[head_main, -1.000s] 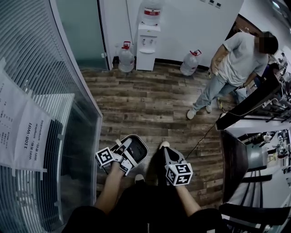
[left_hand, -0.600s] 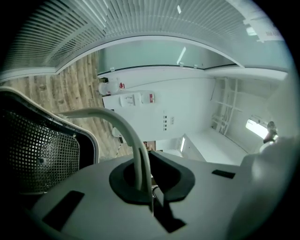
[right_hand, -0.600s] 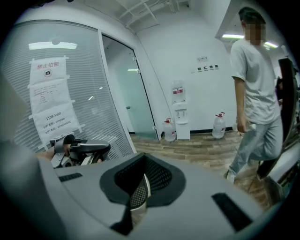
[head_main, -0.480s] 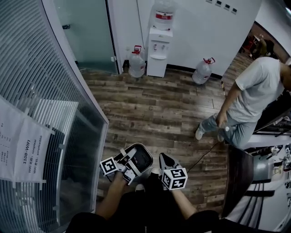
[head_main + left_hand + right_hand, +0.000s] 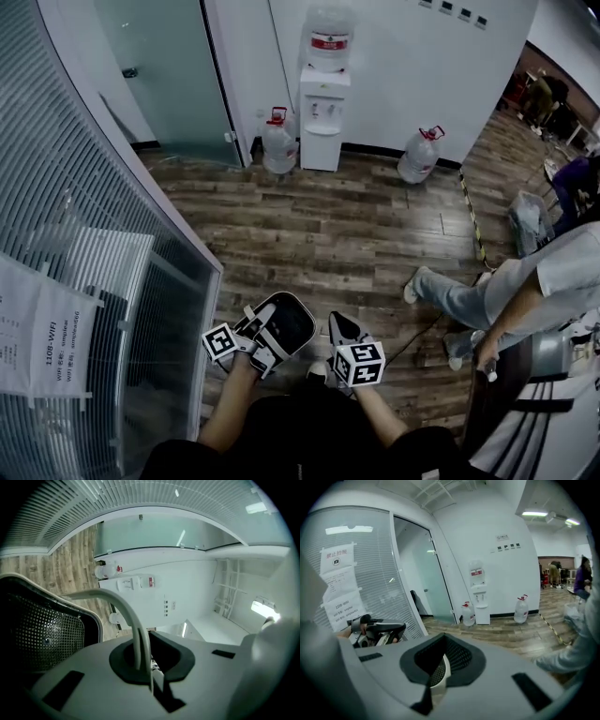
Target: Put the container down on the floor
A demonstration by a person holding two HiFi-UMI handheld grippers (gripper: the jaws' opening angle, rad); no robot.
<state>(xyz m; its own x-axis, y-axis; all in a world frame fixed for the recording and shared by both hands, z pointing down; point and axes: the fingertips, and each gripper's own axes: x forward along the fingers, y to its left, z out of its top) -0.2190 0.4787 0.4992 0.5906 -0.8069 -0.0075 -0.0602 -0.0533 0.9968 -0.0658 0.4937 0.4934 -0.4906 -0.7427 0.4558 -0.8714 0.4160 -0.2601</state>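
Notice (image 5: 45, 330) on glass wall (image 5: 103, 187) reads "1108-WIFI", left of container (image 5: 287, 323).

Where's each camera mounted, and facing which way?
Head view: on head, steeply down at wooden floor; forearms, left gripper, right gripper, white-rimmed black mesh container.
Left gripper view: on left gripper, along jaws clamping container rim.
Right gripper view: on right gripper, along jaws clamping container too.
Shared: all show white water dispenser.
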